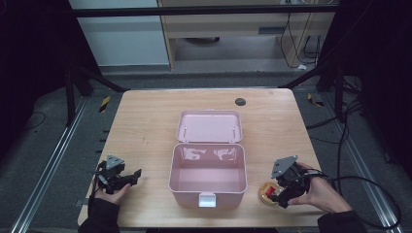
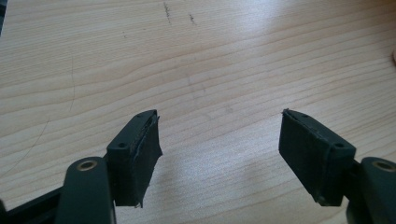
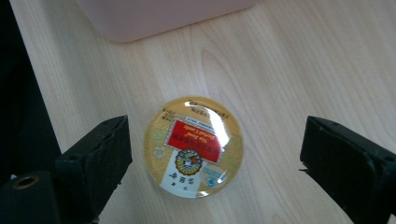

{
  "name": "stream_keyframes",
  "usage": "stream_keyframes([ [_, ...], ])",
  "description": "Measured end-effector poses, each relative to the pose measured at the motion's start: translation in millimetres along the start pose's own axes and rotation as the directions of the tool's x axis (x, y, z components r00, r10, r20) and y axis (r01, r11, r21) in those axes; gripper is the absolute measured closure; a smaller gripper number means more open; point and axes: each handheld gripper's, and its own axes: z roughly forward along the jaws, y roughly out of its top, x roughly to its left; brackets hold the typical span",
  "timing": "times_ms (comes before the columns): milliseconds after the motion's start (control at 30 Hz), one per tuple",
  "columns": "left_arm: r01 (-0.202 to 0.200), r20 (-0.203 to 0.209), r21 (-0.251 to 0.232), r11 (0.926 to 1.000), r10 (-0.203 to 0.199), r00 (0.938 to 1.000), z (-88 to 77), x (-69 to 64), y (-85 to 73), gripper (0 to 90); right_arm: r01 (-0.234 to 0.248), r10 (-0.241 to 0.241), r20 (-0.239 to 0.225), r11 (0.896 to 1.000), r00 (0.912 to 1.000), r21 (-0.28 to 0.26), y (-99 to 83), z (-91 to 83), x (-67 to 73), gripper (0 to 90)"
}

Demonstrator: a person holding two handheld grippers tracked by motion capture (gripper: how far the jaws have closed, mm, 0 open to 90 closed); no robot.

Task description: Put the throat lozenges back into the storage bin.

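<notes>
A small round tin (image 3: 194,145) with a gold lid and a red label lies flat on the wooden table (image 1: 145,126), just right of an open pink box (image 1: 208,167). My right gripper (image 3: 215,154) hangs over the tin with its jaws open wide on either side, not touching it; from above the right gripper (image 1: 279,194) covers part of the tin (image 1: 266,190). At the table's near left my left gripper (image 1: 133,175) rests open above bare wood, and its pads (image 2: 140,154) have nothing between them.
The pink box stands in the middle with its lid (image 1: 210,126) laid back flat and its inside bare. A dark round plug (image 1: 240,102) is set in the table's far edge. A cable (image 1: 379,194) trails from the right gripper off the table's right side.
</notes>
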Motion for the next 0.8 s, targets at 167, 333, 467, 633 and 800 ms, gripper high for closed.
stream_keyframes([
  [167, -0.002, -0.001, -0.002, 1.0, 0.002, 1.0, -0.6, -0.3, 0.3, 28.5, 0.018, -0.018, -0.018, 0.999, 0.9997, 0.037, -2.6, 9.7, 2.5, 8.7],
  [333, -0.002, -0.001, 0.0, 1.0, 0.002, 1.0, -0.2, -0.2, 0.1, 28.5, 0.04, -0.038, -0.043, 0.997, 0.9984, 0.066, -3.8, 17.0, 5.6, 8.5],
  [467, -0.003, 0.0, 0.001, 1.0, 0.003, 1.0, -0.1, -0.8, 0.1, 28.5, 0.066, -0.061, -0.056, 0.994, 0.9966, 0.083, -2.5, 21.8, 6.4, 8.8],
  [633, -0.003, 0.001, 0.001, 1.0, 0.003, 1.0, 0.0, -0.5, 0.0, 28.5, 0.083, -0.077, -0.062, 0.992, 0.9951, 0.097, -1.7, 26.6, 5.8, 9.1],
  [800, -0.008, 0.0, 0.005, 1.0, 0.008, 1.0, 0.2, -0.7, -0.1, 28.5, 0.096, -0.088, -0.074, 0.989, 0.9934, 0.112, -0.7, 30.1, 5.9, 9.4],
])
